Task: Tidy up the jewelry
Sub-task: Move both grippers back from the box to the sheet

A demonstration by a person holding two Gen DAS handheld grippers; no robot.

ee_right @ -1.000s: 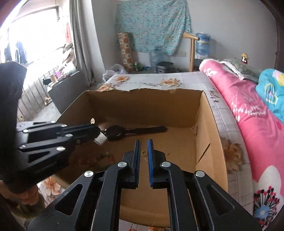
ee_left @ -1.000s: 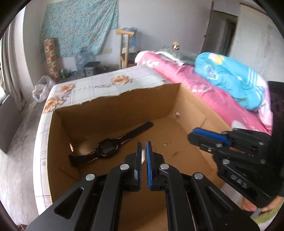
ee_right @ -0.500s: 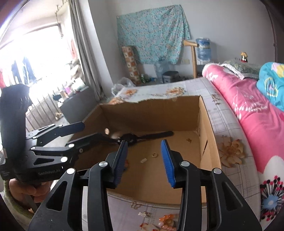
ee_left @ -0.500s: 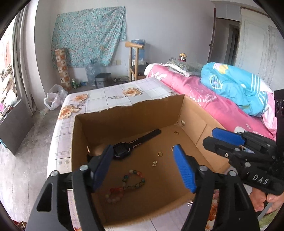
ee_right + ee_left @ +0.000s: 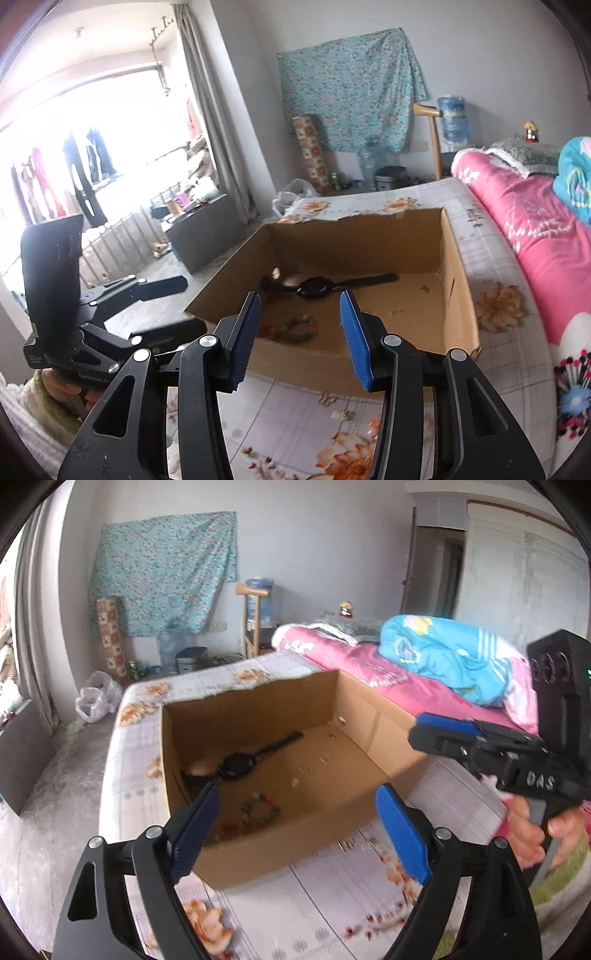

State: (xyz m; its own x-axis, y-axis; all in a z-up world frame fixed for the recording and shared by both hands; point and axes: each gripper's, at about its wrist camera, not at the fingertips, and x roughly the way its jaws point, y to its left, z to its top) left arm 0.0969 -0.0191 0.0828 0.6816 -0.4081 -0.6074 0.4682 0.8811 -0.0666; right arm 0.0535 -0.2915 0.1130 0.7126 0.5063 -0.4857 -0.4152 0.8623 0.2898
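The one clear piece of writing is "DAS", in pale letters on the side of the right gripper [image 5: 439,731] where it enters at the right of the left wrist view. In the right wrist view a faint line of print on the body of the left gripper [image 5: 173,306] is too small to read.

Both grippers hang above the near edge of the cardboard box [image 5: 369,720], jaws spread wide with nothing between the blue pads [image 5: 194,829]. A hand [image 5: 535,830] grips the right gripper's handle at the right edge; at the lower left of the right wrist view only some fingers show under the left gripper's body, beside a green-and-white sleeve.

The jewelry lies on the box floor, centre of both views — a black watch [image 5: 236,766] stretched out toward the far wall, and a beaded bracelet [image 5: 260,810] nearer the front wall. Several tiny gold pieces [image 5: 325,758] lie scattered to the right, too blurred to identify. The box sits on a floral sheet [image 5: 295,904]; a pink quilt [image 5: 535,236] fills the right.
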